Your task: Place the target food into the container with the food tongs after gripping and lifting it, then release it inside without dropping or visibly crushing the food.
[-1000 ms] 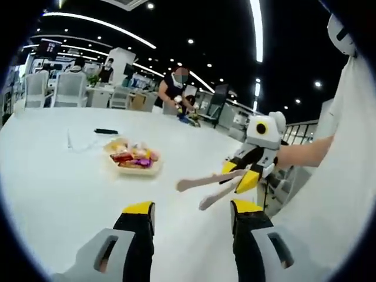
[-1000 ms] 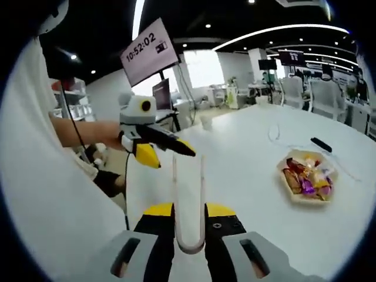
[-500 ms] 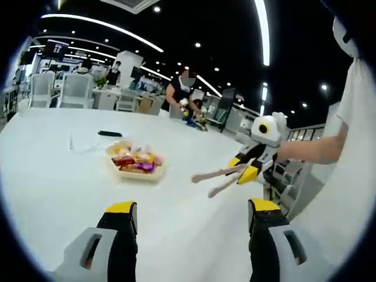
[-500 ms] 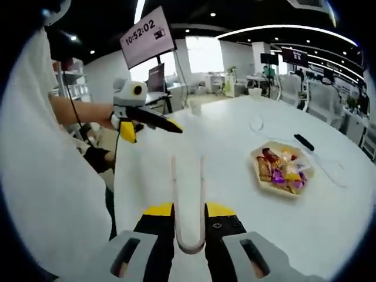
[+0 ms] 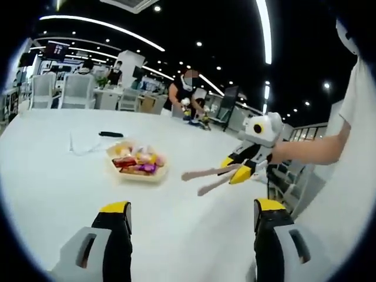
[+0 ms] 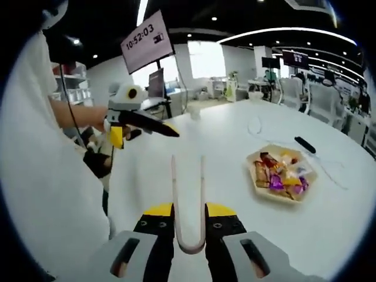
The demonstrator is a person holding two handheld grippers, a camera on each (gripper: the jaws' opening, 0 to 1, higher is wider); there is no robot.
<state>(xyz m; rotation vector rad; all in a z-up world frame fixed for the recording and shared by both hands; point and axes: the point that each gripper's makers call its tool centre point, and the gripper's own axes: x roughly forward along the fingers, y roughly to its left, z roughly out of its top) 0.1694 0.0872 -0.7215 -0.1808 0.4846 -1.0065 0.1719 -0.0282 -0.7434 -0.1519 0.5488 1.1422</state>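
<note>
White table (image 5: 53,182), one snack tray (image 6: 281,174), one tongs (image 6: 188,200)

Broad white glossy table top (image 5: 53,176), bright under ceiling lights. Pale yellow shallow tray (image 6: 281,197) heaped with wrapped snacks (image 6: 281,173) in red, purple, yellow and white. Beige plastic food tongs (image 6: 188,200) between 2 black jaws tipped yellow on the grey right gripper (image 6: 188,216). Same grey, black and yellow on the left gripper (image 5: 191,220). Slim black bar-shaped object (image 5: 109,134) beside a thin white cable (image 5: 79,145). White-faced clock screen with black digits (image 6: 148,41) against a dark ceiling.
</note>
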